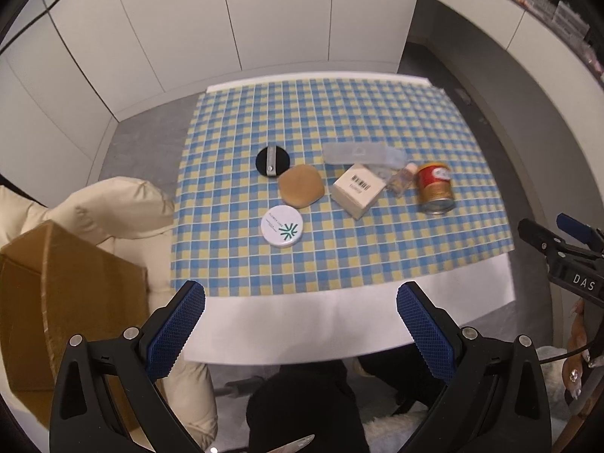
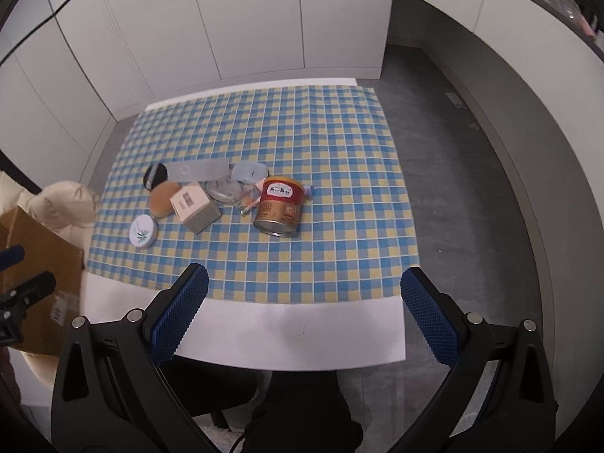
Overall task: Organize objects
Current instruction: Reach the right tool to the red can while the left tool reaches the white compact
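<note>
Both the left gripper (image 1: 301, 317) and the right gripper (image 2: 304, 307) hang wide apart and hold nothing above the near edge of the surface (image 2: 287, 336), while the can (image 2: 279, 207), box (image 2: 194, 204), white tin (image 2: 142, 231) and puffs sit bunched together on the checked cloth (image 2: 321, 151), with nothing between.

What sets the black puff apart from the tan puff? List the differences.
The black puff is dark with a pale strap across its top; the tan puff is plain and strapless. The black puff looks smaller and lies farther back on the checked cloth; the tan puff lies nearer, beside the white compact. Both are round and lie flat.
</note>
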`<state>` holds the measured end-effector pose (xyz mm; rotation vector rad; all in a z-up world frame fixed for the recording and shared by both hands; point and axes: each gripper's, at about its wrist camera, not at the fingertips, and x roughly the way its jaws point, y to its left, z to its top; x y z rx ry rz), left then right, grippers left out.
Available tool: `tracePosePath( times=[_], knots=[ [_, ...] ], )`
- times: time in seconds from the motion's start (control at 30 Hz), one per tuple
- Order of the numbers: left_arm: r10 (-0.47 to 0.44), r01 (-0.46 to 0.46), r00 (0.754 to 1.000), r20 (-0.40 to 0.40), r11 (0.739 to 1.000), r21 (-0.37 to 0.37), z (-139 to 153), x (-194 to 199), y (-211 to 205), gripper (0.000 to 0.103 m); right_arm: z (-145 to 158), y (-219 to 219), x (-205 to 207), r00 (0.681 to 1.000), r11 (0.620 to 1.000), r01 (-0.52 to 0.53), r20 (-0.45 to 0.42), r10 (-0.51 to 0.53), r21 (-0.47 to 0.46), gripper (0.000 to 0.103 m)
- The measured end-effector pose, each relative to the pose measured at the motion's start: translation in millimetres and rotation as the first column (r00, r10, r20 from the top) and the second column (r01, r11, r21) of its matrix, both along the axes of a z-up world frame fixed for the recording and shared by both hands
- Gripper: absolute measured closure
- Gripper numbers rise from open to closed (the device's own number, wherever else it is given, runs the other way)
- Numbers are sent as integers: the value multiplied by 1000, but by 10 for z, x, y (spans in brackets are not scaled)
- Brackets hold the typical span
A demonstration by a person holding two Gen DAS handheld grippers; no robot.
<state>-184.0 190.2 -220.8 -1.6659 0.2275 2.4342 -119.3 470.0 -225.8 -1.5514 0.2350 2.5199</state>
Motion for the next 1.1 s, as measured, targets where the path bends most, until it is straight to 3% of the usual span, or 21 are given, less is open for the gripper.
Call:
tracePosePath(
  times=[0.1,0.3,0.33,0.43,0.7,0.97,1.1],
  knots=[
    [17,-17,1000,15,1000,6,-274,-167,-21,2,-242,14,-114,999,999,34,-18,-34,-21,0],
    [91,-95,994,66,994,59,-896,-518,-183,2,-708,197,-388,991,972,134,-5,-137,-193,0],
    [105,-111,991,80,991,75,-992,-565,-215,7,-783,214,-439,988,969,150,0,-153,-196,0],
    [144,-155,982,122,984,91,-1287,-728,-263,15,-997,221,-622,983,970,182,22,-181,-160,0],
    [181,-187,975,127,982,39,-1765,-949,-216,16,-1317,167,-967,982,972,190,46,-185,-140,0],
    [196,-197,979,51,980,7,-1998,-990,-199,17,-1676,38,-1136,980,981,176,112,-166,-87,16],
    [224,-225,974,38,974,12,-2050,-992,-180,17,-1698,-43,-1150,985,988,147,93,-142,-45,27]
  ],
)
